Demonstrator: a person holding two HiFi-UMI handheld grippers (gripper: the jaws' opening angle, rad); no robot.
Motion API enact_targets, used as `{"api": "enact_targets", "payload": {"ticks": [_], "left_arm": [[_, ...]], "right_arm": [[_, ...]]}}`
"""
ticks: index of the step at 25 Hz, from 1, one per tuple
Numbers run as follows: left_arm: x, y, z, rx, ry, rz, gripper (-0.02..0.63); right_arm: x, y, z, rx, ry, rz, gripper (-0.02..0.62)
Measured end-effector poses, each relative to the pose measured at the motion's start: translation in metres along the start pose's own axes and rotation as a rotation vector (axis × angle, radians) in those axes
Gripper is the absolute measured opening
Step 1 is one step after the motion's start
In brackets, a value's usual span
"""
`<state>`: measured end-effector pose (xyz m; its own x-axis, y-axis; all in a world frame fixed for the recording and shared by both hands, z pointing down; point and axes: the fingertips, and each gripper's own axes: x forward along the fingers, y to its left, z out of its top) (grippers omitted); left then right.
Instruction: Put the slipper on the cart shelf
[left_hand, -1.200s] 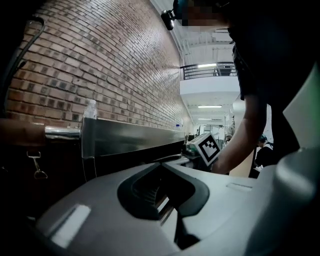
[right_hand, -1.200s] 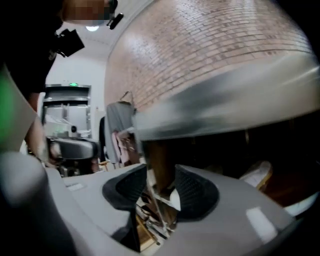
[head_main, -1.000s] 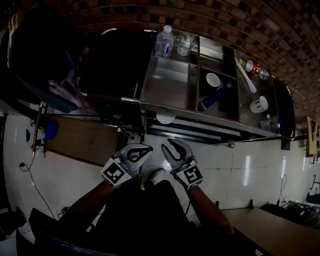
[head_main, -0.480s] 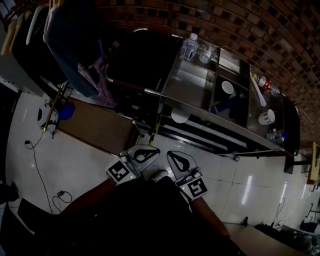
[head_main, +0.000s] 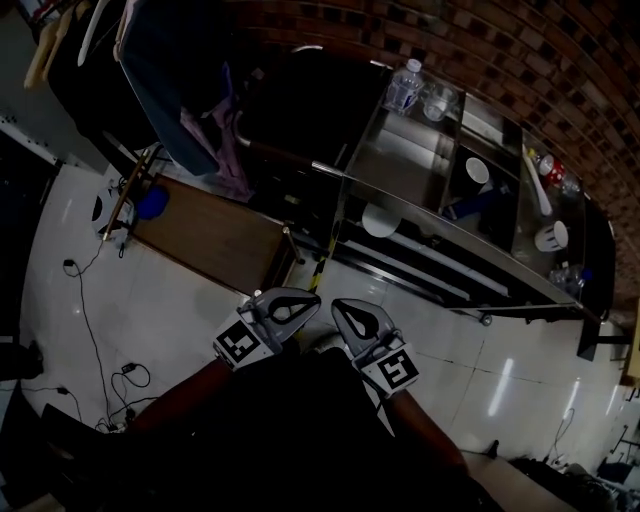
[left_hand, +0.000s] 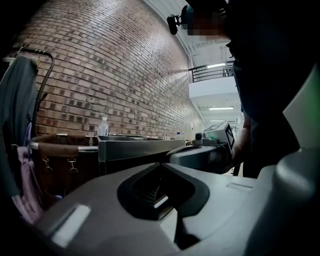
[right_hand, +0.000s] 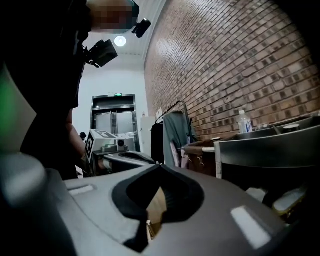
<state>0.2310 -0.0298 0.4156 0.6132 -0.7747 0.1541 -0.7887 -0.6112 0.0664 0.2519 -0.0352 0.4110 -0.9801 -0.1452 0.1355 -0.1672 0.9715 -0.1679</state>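
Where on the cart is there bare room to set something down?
The cart top's left tray is mostly bare steel, bordered at its far end by the water bottle and a glass. The lower shelf looks free right of the white dish, though it is dim. Crowded: the middle bin with its white bowl, the right bin with a mug.

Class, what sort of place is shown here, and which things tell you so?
Probably a hotel service corridor: a steel housekeeping cart carrying a water bottle stands by a brick wall, with garments hanging beside it over a tiled floor.
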Motion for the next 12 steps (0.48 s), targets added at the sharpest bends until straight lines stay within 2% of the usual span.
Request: {"api": "enact_targets", "payload": {"ticks": [4,12], "left_arm": [[-0.015,0.005,0.003,-0.038,-0.008,0.012,0.003],[-0.064,0.046,-0.011,-0.047,-0.029,-0.012,0.003]], "right_arm": [[0.014,0.015,0.0,-0.007,0.01,0.003,0.0],[0.068,0.039,-0.005,-0.017,0.038,-0.033,0.0]]}}
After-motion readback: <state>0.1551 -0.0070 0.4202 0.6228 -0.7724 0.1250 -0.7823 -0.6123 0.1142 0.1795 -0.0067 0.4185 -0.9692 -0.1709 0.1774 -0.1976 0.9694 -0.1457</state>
